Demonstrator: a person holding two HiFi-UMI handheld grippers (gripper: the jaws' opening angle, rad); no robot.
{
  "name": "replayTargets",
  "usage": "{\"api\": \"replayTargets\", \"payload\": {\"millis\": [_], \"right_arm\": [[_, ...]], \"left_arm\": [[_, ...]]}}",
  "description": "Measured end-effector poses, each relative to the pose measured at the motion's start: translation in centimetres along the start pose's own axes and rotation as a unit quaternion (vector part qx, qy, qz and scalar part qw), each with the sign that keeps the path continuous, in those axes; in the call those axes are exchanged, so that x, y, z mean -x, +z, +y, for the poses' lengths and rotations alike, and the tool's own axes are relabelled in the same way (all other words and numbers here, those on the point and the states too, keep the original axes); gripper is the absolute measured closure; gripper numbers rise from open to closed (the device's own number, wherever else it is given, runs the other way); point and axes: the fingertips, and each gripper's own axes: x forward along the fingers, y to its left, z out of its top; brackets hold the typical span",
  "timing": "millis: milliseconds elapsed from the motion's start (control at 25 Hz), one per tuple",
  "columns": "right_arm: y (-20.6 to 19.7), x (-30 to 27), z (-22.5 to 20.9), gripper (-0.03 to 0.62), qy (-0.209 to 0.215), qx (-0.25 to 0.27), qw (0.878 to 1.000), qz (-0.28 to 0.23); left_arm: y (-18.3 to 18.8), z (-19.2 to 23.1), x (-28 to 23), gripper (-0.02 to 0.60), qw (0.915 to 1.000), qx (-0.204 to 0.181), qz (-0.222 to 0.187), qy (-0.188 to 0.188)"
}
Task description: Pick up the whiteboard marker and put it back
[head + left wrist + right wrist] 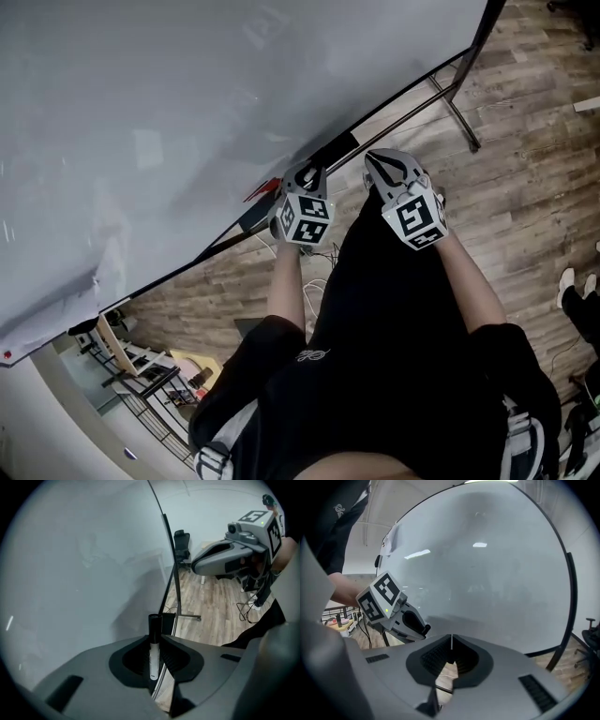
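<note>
One marker (153,656) sits pinched in the part-closed jaws of the left gripper (155,639), near the lower edge of the whiteboard (84,573); the right gripper (451,638) has its jaws closed, empty. Knocking that edge could lever the marker loose onto the floor (211,606). Its long axis runs along the jaws, black cap forward past their tips.

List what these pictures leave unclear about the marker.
- Marker print: left gripper view, too small and blurred to read.
- Its lower end: same view, buried between the left gripper fingers.
- Marker in head view: not distinguishable, covered by that gripper.
</note>
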Motion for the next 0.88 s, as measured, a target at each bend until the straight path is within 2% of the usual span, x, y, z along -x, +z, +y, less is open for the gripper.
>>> {"api": "replayTargets", "payload": {"millis": [120,360,880], "right_arm": [[-0.4,0.0,-0.1,0.586,-0.001,-0.006,1.0,0.002],[-1.2,0.8,-1.6,0.586,-0.02,-0.017,1.0,0.008],[-1.9,1.9,-3.3,0.586,-0.041,-0.019,0.999,0.014]], "left_arm": [[-0.5,0.0,-0.9,0.517,0.9997,-0.019,0.013,0.007],[-0.6,-0.7,-2.7,0.517,0.9993,-0.03,0.021,-0.001],[-0.6,-2.0,-4.6,0.518,0.9948,-0.094,0.039,-0.005]]}}
